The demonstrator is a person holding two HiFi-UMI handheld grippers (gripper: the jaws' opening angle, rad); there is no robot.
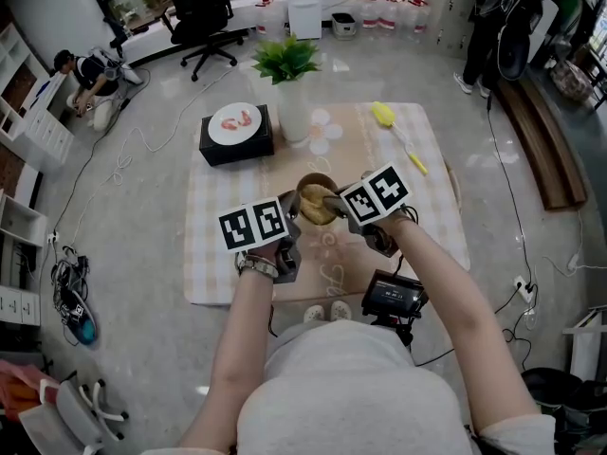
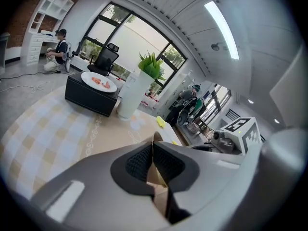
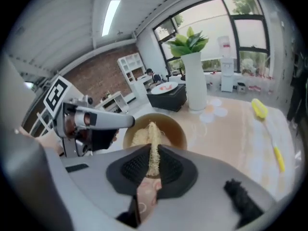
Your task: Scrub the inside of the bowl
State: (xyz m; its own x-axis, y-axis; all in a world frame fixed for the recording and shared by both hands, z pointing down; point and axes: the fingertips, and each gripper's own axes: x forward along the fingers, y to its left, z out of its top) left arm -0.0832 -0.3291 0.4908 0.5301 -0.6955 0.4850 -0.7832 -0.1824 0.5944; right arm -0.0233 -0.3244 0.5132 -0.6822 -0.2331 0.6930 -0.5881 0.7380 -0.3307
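Probably an office or lab; swivel chair [image 1: 201,9], water dispenser [image 1: 303,3], white shelving [image 1: 40,131], floor cables [image 1: 121,162]

The person wears a pale grey top [image 1: 351,387] with short sleeves [image 1: 517,431]. There is a silver watch [image 1: 256,265] on the left wrist and pale shoes [image 1: 327,312] on the feet. The left gripper [image 1: 290,221] and the right gripper [image 1: 334,201] are smooth and grey. Each has a white cube [image 1: 253,226] on top with black square markers. Inside the jaws sit black bumpy pads [image 2: 138,163].
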